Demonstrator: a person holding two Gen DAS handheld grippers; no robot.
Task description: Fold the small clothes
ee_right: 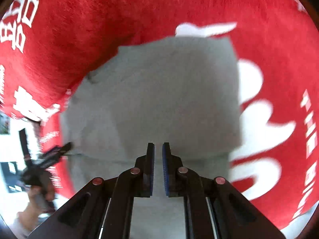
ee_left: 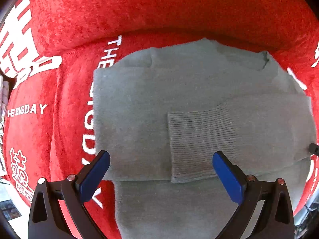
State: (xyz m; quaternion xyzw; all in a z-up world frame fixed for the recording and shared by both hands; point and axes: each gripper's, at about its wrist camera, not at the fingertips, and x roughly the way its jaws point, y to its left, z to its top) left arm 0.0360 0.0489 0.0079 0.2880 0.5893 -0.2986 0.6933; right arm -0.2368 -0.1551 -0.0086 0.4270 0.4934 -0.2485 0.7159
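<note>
Left wrist view: left gripper (ee_left: 161,160) spread wide, empty, above grey sweater (ee_left: 199,109)
Right gripper (ee_right: 158,155) nearly closed, pinching nothing, ribbed cuff (ee_left: 201,145) at 12 o'clock of left fingers

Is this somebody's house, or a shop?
Probably a home, likely a sofa: a grey knitted sweater lies on a plush red cover with white lettering, which rises behind like a padded backrest. Little else of the room shows.

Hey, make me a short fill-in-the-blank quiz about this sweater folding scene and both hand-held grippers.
1. The grey sweater lies on a ____ blanket with white lettering.
2. The left hand-held gripper is ____.
3. The right hand-held gripper is nearly ____, gripping nothing.
4. The ribbed cuff lies folded across the sweater's ____.

Missing words: red; open; shut; body
</note>
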